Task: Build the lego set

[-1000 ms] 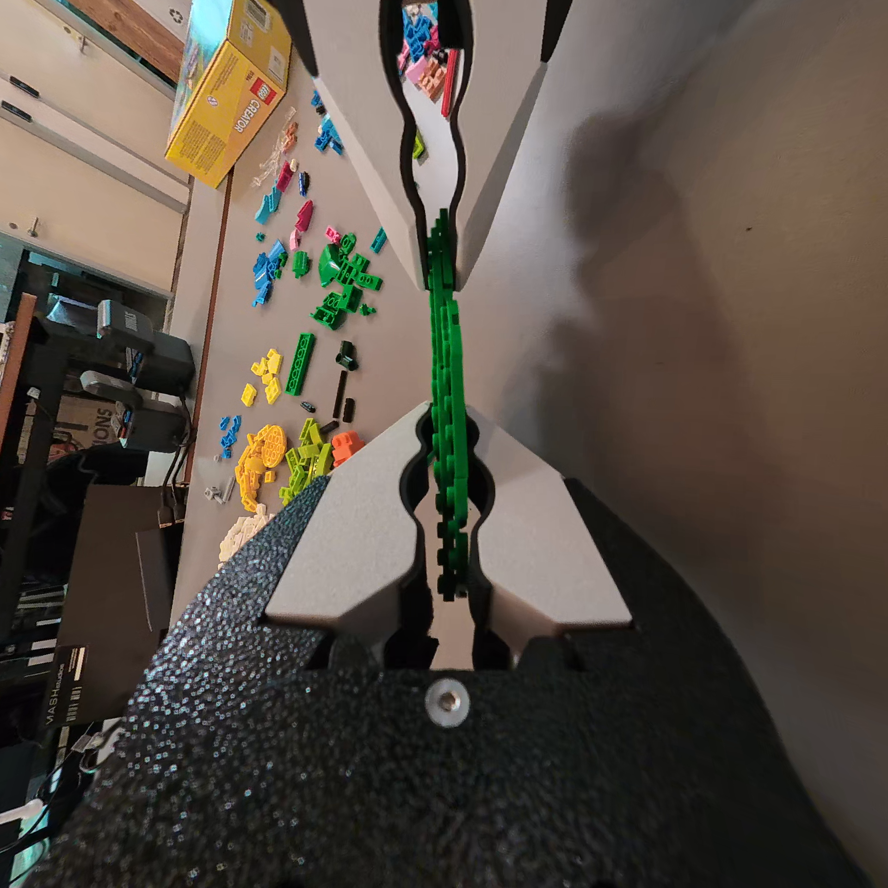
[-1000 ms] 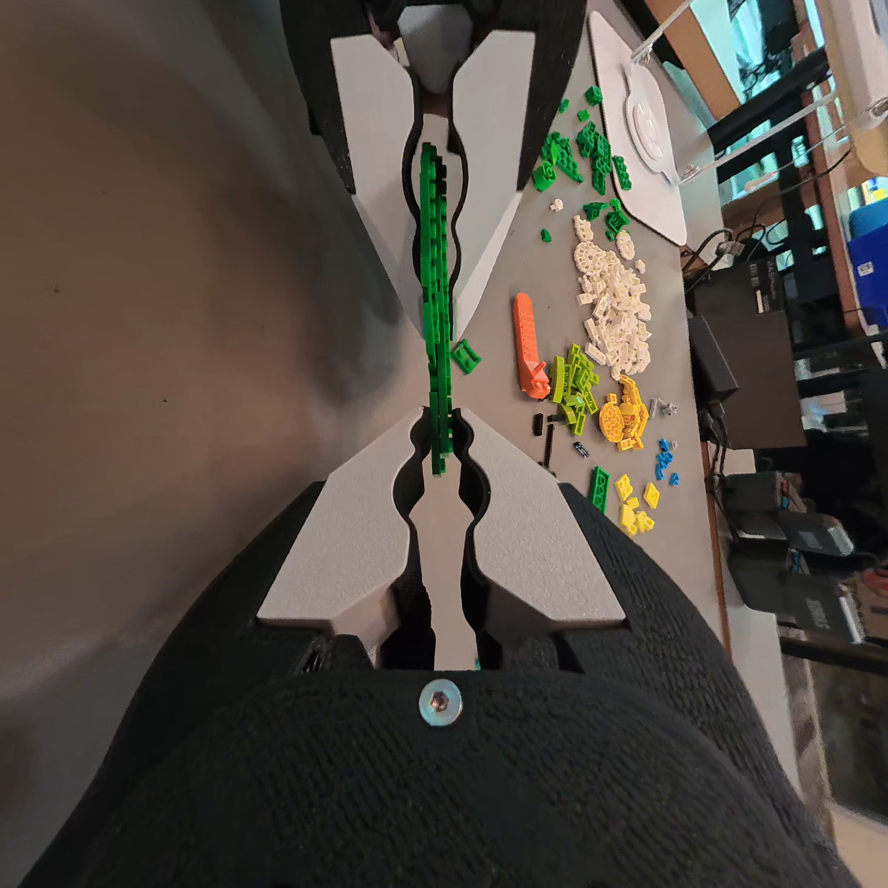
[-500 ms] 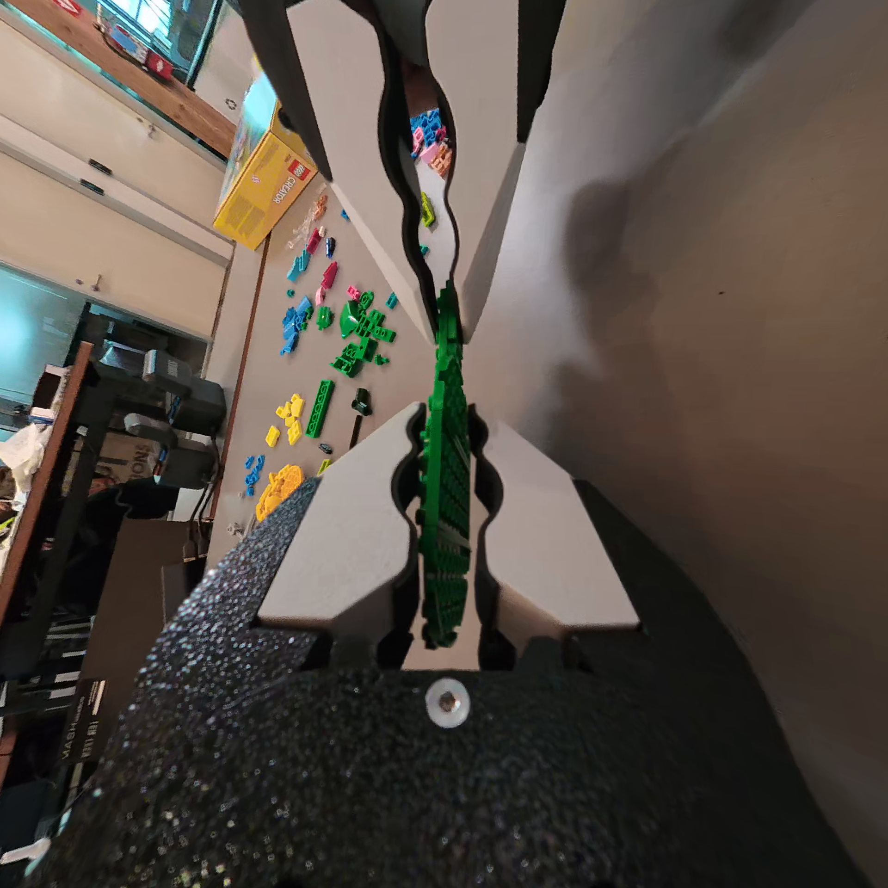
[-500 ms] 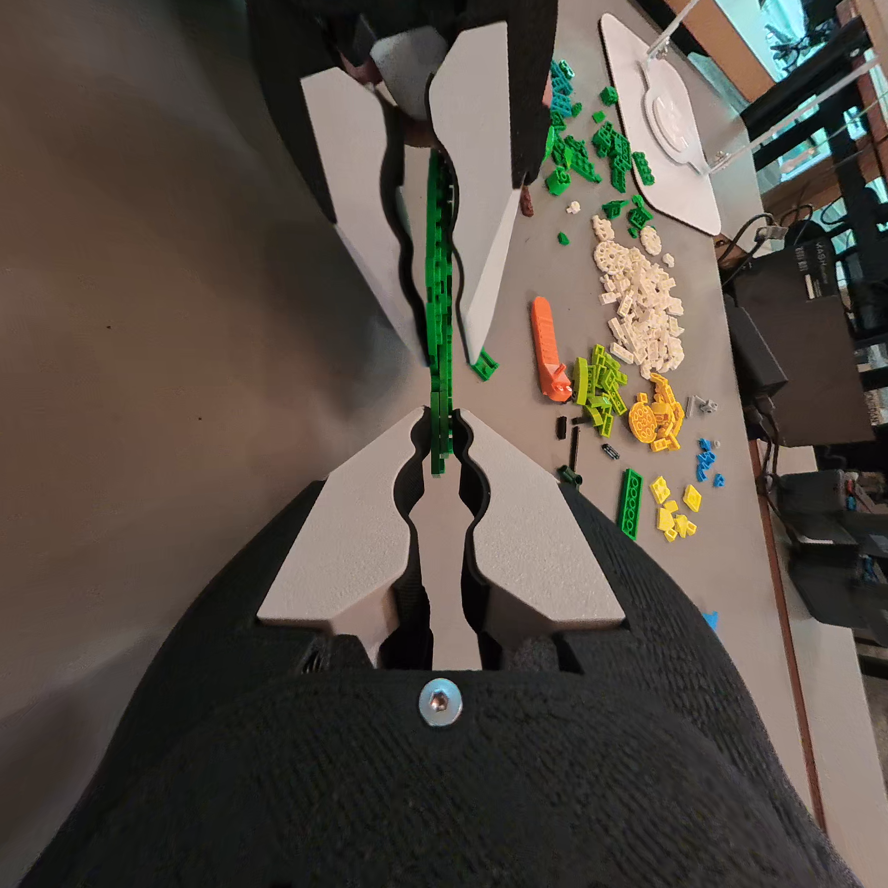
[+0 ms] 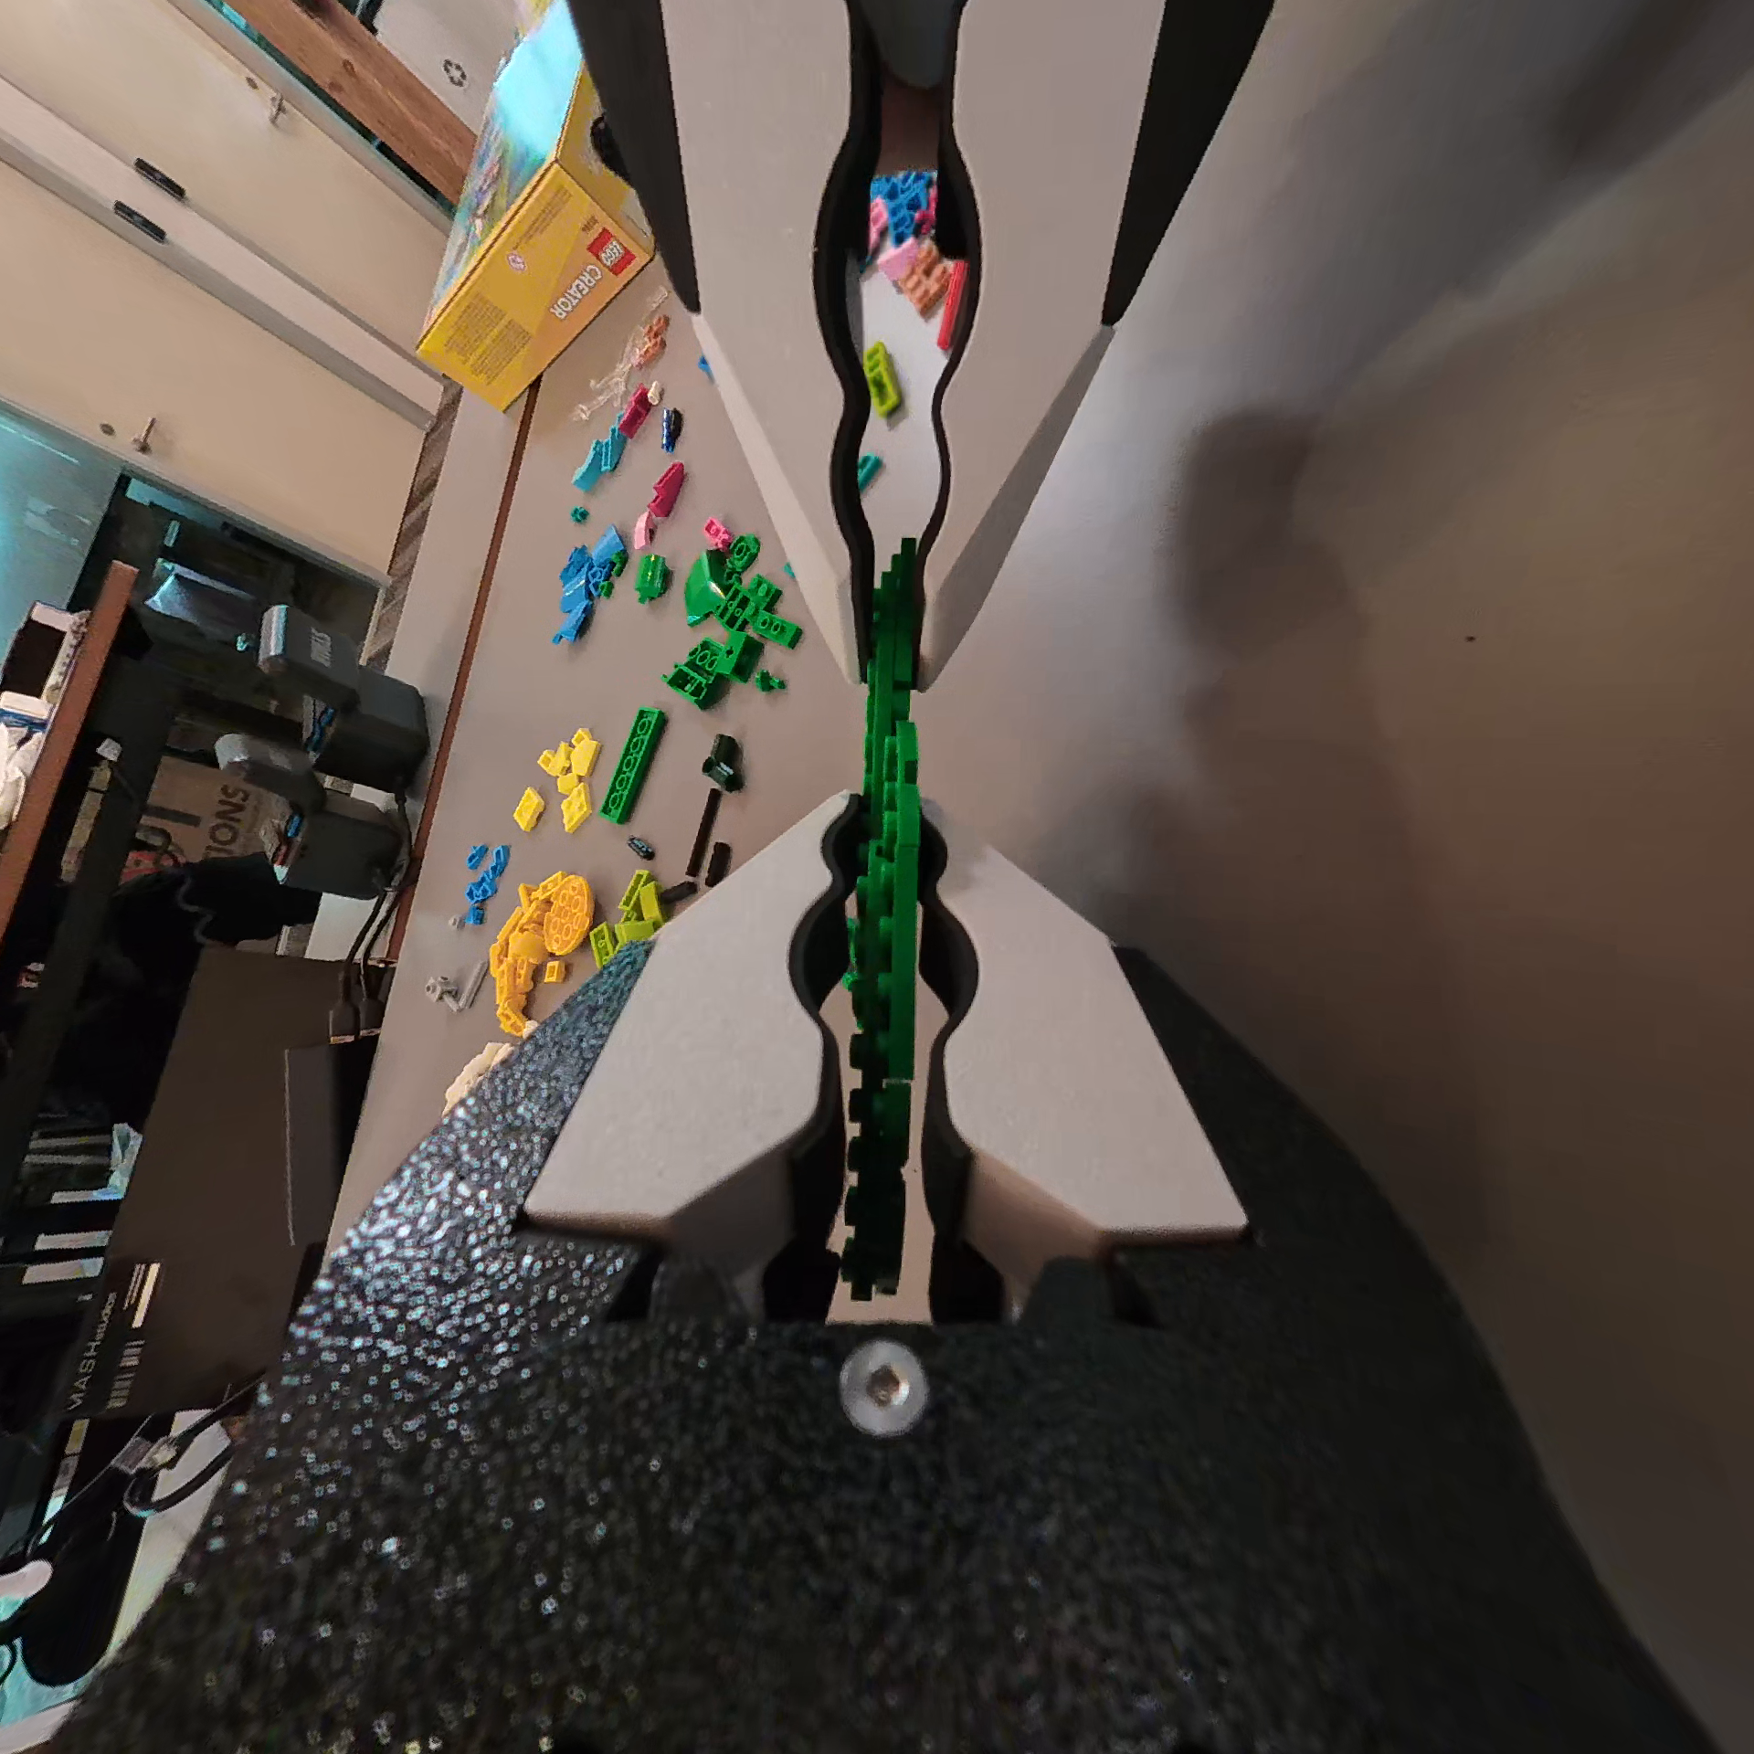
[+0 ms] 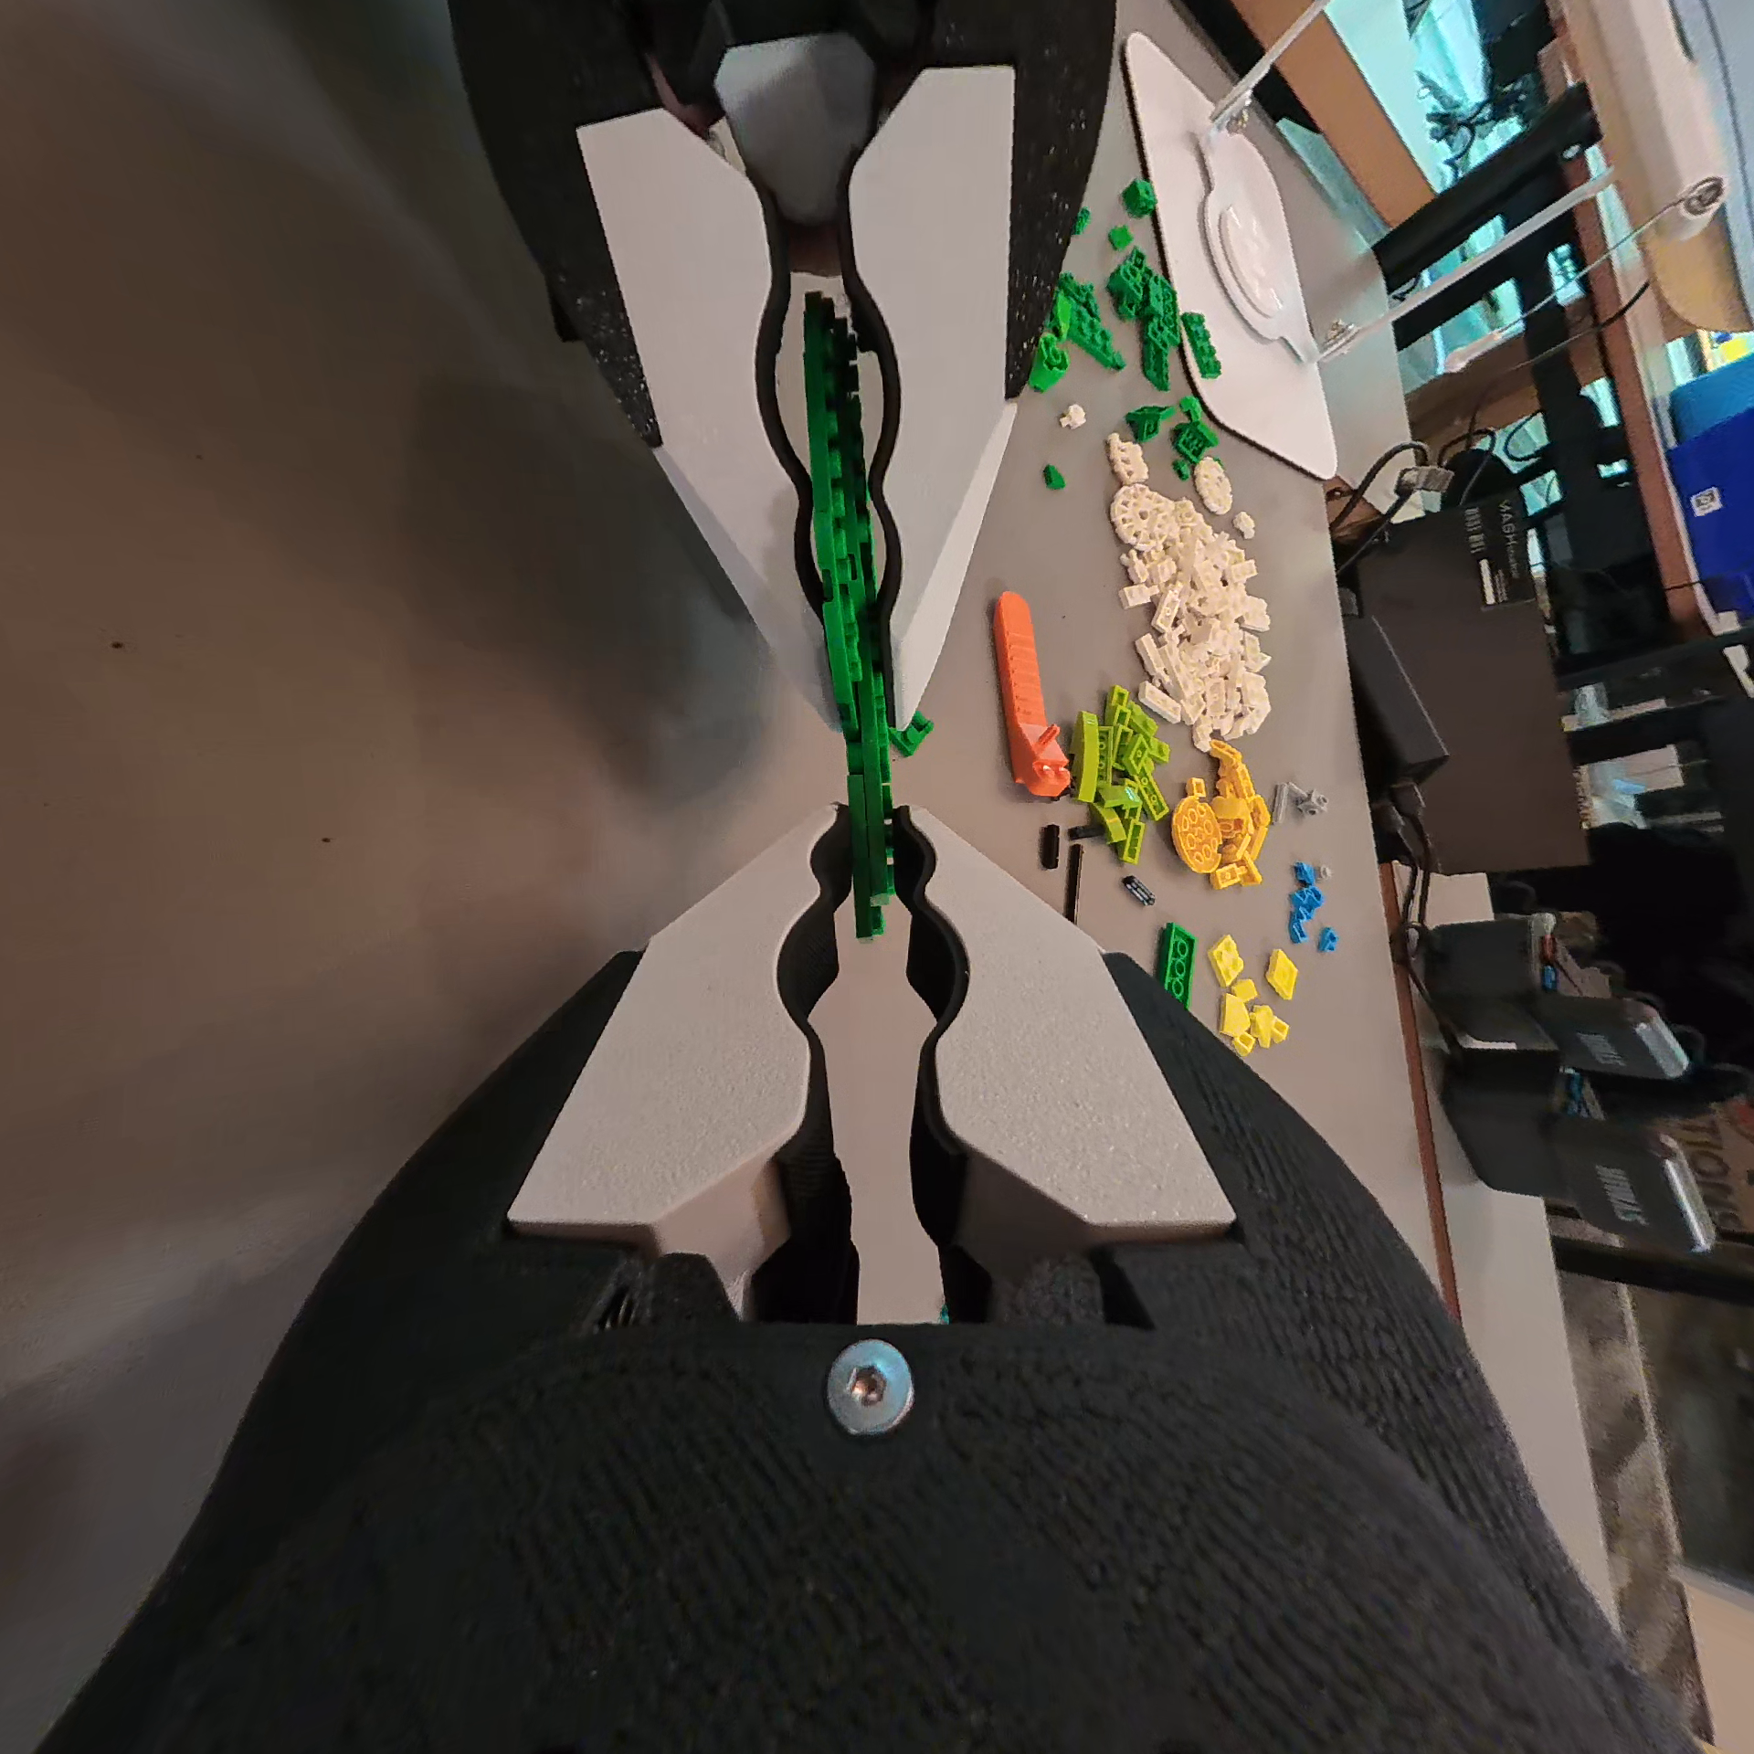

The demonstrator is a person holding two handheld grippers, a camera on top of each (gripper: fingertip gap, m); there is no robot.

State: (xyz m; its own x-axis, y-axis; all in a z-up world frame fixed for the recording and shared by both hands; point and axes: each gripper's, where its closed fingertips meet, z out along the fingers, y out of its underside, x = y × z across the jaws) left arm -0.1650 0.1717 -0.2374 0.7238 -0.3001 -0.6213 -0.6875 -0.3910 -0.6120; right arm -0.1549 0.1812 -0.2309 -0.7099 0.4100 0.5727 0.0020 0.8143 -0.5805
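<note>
Two handheld claws face each other above a grey table [image 6: 1072, 531], each clamped narrow on opposite ends of one flat green plate assembly [image 5: 887, 759] seen edge-on. The left claw [image 5: 887, 835] grips it deep between its pads; the right claw [image 6: 868, 845] pinches only its end. Sorted brick piles [image 6: 1196, 607], an orange separator [image 6: 1020, 702] and a yellow box [image 5: 531, 275] lie alongside.

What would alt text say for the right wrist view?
Two grippers, right near and left opposite, both clamp a thin green brick assembly edge-on above a grey table. Loose bricks sorted by colour lie to the right, with an orange tool.
</note>
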